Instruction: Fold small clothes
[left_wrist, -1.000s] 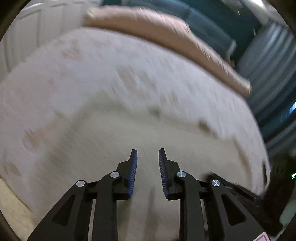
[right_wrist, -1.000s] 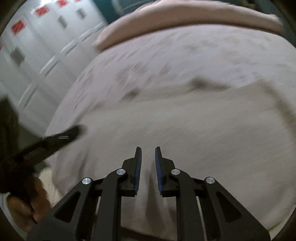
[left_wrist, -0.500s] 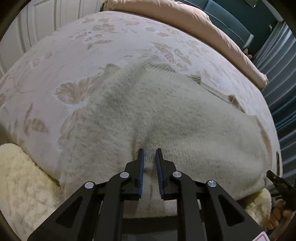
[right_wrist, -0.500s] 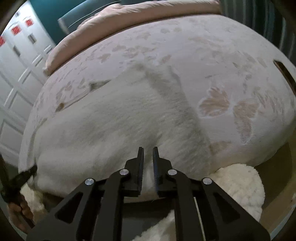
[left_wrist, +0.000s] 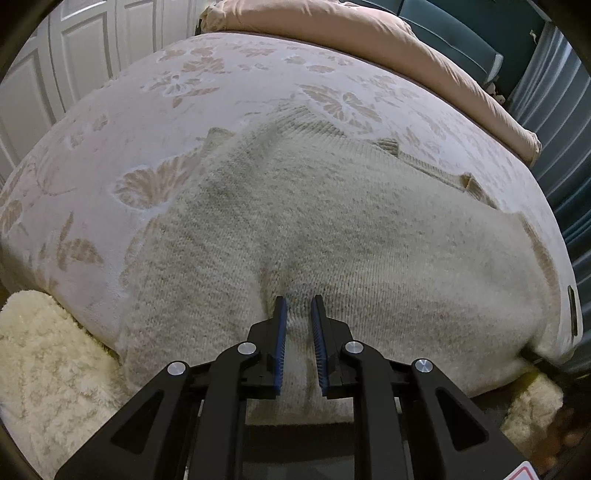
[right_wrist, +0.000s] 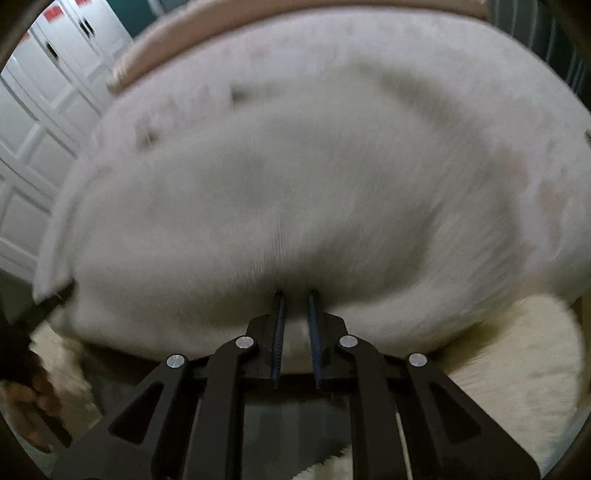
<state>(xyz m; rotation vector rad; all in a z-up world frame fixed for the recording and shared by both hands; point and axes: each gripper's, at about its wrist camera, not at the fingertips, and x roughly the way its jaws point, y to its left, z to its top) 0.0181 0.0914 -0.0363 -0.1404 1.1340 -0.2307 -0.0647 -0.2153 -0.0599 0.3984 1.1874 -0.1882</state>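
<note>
A cream knitted sweater (left_wrist: 351, 229) lies spread over the near end of a bed and hangs over its front edge. My left gripper (left_wrist: 298, 301) is shut on the sweater's near edge, with knit bunched between its blue pads. In the right wrist view, which is motion-blurred, the same sweater (right_wrist: 295, 192) fills the middle. My right gripper (right_wrist: 295, 295) is shut on the sweater's near edge too. The person's other hand shows at the lower left of the right wrist view.
The bed has a pale floral cover (left_wrist: 122, 140) and a folded pink duvet (left_wrist: 369, 40) at its far end. A fluffy cream rug (left_wrist: 44, 362) lies on the floor below the bed edge. White panelled doors (left_wrist: 74, 55) stand to the left; dark curtains (left_wrist: 554, 110) hang to the right.
Both grippers closed from a wider gap onto the sweater's near edge. The views pulled back and steadied on the left, then the right gripper began moving fast, blurring its view.
</note>
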